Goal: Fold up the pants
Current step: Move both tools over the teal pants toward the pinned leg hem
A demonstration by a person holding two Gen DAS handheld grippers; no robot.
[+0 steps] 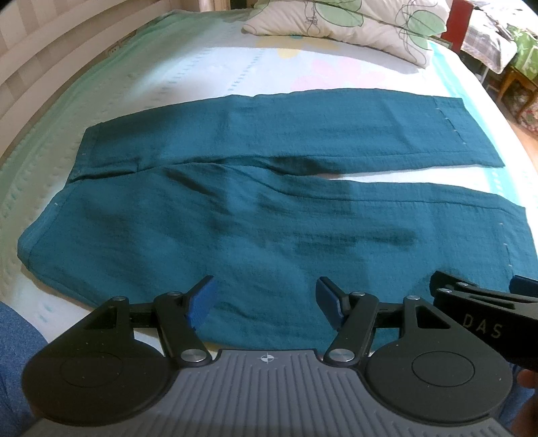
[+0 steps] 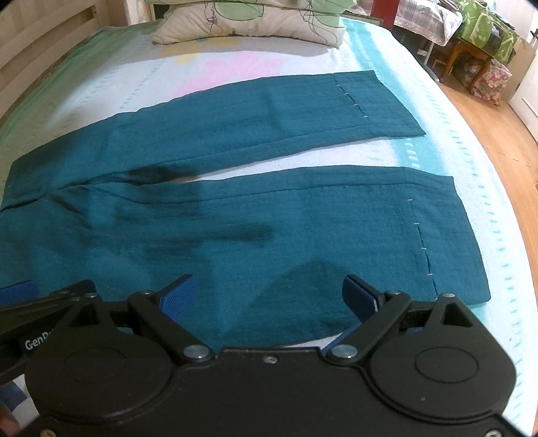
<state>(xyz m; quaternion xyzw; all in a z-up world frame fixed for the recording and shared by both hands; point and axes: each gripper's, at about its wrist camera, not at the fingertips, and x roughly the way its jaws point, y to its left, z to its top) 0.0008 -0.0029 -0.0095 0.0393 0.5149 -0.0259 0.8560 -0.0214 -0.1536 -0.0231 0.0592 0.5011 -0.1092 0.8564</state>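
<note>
Teal pants (image 1: 269,215) lie flat on the bed, waistband to the left, both legs running right and spread apart in a narrow V. They also show in the right wrist view (image 2: 269,215). My left gripper (image 1: 265,302) is open and empty, just above the near edge of the near leg at thigh level. My right gripper (image 2: 269,295) is open and empty over the near leg closer to the hem. The right gripper's body (image 1: 484,302) shows at the right of the left wrist view, and the left gripper's body (image 2: 47,302) at the left of the right wrist view.
The bed (image 1: 201,77) has a pale patterned sheet. A floral pillow (image 1: 343,23) lies at the far end. A wooden headboard wall (image 1: 40,67) runs along the left. Wooden floor, a chair and bags (image 2: 484,67) stand beyond the bed's right edge.
</note>
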